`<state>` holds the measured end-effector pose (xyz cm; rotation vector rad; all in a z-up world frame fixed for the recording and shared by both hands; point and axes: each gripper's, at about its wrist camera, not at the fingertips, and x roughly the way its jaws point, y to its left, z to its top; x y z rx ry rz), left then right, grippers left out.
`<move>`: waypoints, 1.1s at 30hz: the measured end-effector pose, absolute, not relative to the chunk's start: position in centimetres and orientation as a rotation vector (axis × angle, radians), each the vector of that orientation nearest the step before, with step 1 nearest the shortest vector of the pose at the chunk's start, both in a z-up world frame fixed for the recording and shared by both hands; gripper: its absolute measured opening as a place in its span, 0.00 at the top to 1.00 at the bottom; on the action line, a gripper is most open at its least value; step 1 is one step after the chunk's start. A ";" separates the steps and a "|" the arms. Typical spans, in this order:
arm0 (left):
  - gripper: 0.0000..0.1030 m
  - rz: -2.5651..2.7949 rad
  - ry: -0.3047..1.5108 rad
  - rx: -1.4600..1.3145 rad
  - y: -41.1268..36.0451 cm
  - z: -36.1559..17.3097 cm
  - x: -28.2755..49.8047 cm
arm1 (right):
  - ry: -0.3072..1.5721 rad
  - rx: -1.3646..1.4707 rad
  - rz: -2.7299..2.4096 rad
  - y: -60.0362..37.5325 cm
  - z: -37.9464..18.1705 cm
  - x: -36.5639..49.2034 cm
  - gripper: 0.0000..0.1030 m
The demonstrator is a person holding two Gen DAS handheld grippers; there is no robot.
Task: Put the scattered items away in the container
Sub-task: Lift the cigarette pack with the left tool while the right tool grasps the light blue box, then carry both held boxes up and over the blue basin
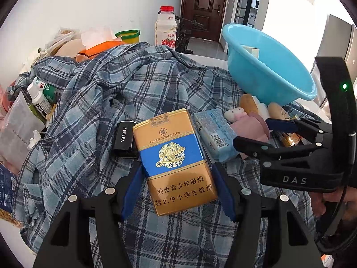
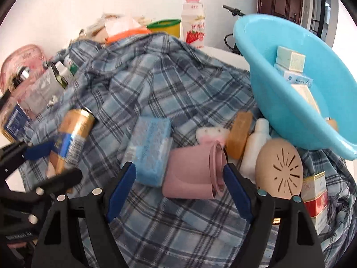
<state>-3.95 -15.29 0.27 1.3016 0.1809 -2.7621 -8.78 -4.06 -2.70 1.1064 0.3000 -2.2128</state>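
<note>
Bright daylight, blown-out white far beyond the jaws, upper right. Soft shadows. Heavy fisheye bend + black corners. Left view sharp; right view motion-blurred, esp. cigarette pack [image 2: 71, 138] left of jaws.

I see a gold and blue cigarette pack [image 1: 176, 167] on a blue-grey plaid shirt [image 1: 138, 84]. The basin [image 1: 267, 67] is light blue, the cup [image 2: 191, 174] dusty pink, the tissue packet [image 2: 149, 149] pale blue, the round disc [image 2: 279, 172] beige. The bottle [image 1: 166, 29] is white with a red cap.
</note>
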 end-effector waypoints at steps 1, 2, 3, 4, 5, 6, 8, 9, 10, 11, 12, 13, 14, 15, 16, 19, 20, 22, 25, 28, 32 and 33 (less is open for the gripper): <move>0.37 -2.759 0.177 1.300 -15.4 0.3 -3.9 | 0.284 1.088 -2.220 -4.0 -2.4 -8.6 0.22; 0.38 -2.756 0.177 1.299 -15.5 0.3 -3.8 | 0.285 1.069 -2.235 -4.0 -2.1 -8.3 0.22; 0.37 -2.751 0.181 1.299 -15.6 0.2 -3.7 | 0.302 1.049 -2.253 -4.0 -1.8 -8.0 0.22; 0.37 -2.747 0.187 1.300 -15.8 0.2 -3.7 | 0.321 1.031 -2.261 -4.2 -1.6 -7.7 0.22; 0.38 -2.743 0.195 1.301 -16.0 0.1 -3.7 | 0.333 1.024 -2.248 -4.5 -1.6 -7.5 0.22; 0.37 -2.739 0.203 1.301 -16.2 0.1 -3.8 | 0.335 1.031 -2.220 -4.9 -1.7 -7.5 0.22; 0.38 -2.735 0.213 1.301 -16.5 0.0 -3.7 | 0.322 1.062 -2.182 -5.8 -2.3 -7.8 0.23; 0.37 -2.734 0.215 1.300 -16.6 0.1 -3.6 | 0.316 1.076 -2.173 -6.2 -2.8 -8.0 0.25; 0.38 -2.734 0.214 1.298 -16.6 0.1 -3.5 | 0.313 1.092 -2.171 -6.7 -3.3 -8.3 0.34; 0.37 -2.734 0.210 1.297 -16.7 0.2 -3.4 | 0.309 1.114 -2.167 -7.1 -3.8 -8.5 0.44; 0.37 -2.734 0.204 1.295 -16.7 0.2 -3.3 | 0.291 1.134 -2.149 -7.3 -4.2 -8.7 0.45; 0.37 -2.732 0.198 1.294 -16.8 0.2 -3.2 | 0.273 1.151 -2.134 -7.5 -4.6 -8.9 0.46; 0.38 -2.728 0.194 1.293 -16.9 0.2 -3.1 | 0.272 1.164 -2.135 -7.7 -4.9 -9.1 0.47; 0.38 -2.723 0.196 1.292 -17.0 0.2 -3.0 | 0.277 1.157 -2.148 -7.8 -5.1 -9.1 0.48; 0.38 -2.719 0.202 1.293 -17.2 0.2 -3.0 | 0.285 1.147 -2.157 -8.0 -5.1 -9.1 0.48; 0.38 -2.711 0.224 1.301 -17.5 0.0 -3.1 | 0.289 1.146 -2.153 -8.1 -5.3 -9.2 0.53; 0.38 -2.710 0.229 1.305 -17.5 -0.1 -3.2 | 0.289 1.145 -2.154 -8.0 -5.3 -9.2 0.60; 0.38 -2.715 0.231 1.309 -17.4 -0.1 -3.2 | 0.280 1.134 -2.163 -7.5 -5.0 -9.0 0.63; 0.38 -2.730 0.214 1.306 -17.0 0.1 -3.2 | 0.247 1.119 -2.163 -6.3 -4.2 -8.4 0.64; 0.38 -2.743 0.204 1.303 -16.4 0.3 -3.2 | 0.240 1.094 -2.169 -4.3 -2.9 -7.1 0.64; 0.38 -2.771 0.195 1.312 -15.0 0.5 -3.5 | 0.237 1.095 -2.207 -0.9 -2.0 -5.4 0.64; 0.38 -2.782 0.188 1.315 -14.5 0.6 -3.5 | 0.229 1.097 -2.223 0.0 -1.9 -4.9 0.64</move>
